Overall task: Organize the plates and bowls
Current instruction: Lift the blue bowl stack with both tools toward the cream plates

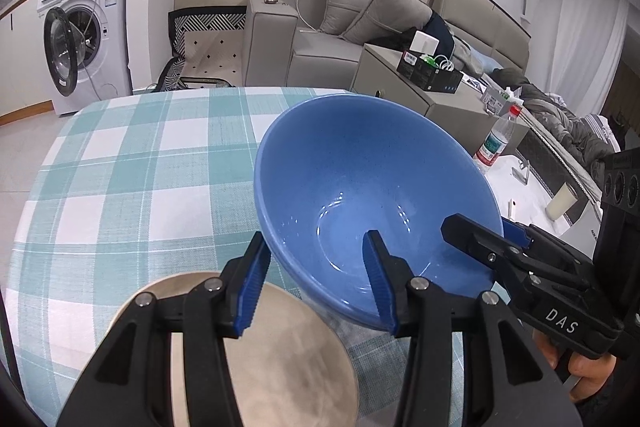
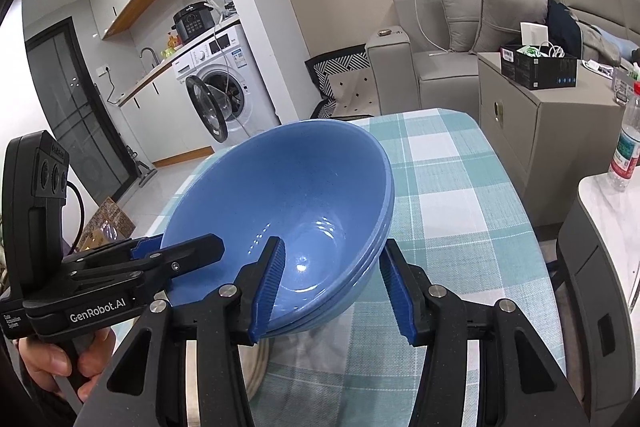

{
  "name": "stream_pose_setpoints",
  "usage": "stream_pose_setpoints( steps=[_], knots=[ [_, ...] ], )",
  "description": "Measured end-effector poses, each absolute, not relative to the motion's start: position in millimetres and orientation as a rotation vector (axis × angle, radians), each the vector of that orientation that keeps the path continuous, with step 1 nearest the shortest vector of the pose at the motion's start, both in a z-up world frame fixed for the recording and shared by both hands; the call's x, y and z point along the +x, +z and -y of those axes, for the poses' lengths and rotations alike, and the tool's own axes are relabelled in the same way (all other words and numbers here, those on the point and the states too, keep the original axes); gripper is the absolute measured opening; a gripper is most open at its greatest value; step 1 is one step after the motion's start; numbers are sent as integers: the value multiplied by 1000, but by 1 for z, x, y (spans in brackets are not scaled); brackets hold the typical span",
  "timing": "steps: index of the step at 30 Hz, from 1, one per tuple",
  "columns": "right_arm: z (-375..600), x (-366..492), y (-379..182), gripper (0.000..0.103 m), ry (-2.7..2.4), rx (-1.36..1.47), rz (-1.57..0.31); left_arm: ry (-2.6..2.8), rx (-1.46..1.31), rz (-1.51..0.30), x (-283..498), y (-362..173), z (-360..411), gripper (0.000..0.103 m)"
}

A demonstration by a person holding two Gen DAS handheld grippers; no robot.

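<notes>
The left gripper [image 1: 318, 281] is held with its jaws spread wide, one blue-padded finger [image 1: 252, 287] outside the bowl [image 1: 360, 179] wall and the other inside it; contact of the pads cannot be told. The right gripper [image 2: 334, 285] is likewise spread, its inner finger [image 2: 270, 281] inside the wall and its outer finger apart from it. Each gripper is seen from the other's camera, reaching over the rim from the opposite side. Bare fingers [image 2: 52, 363] are wrapped around the left handle.

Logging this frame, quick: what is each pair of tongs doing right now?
Left tongs: open, straddling the rim of the blue bowls.
Right tongs: open, straddling the opposite rim.
</notes>
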State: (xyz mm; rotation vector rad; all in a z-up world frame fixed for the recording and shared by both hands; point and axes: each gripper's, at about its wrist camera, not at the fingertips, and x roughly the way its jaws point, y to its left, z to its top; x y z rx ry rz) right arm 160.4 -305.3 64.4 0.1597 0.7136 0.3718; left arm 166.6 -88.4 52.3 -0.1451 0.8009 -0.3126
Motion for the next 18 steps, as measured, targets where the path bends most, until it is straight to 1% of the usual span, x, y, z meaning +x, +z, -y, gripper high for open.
stream_pose_setpoints(
  steps=[9,18],
  knots=[
    [289,147,75,50,399,139,-689,-281,-142,-760,151,65,76,46],
    [276,139,78,50,433,119,-685,-241,-140,-748,136,66,65,46]
  ],
)
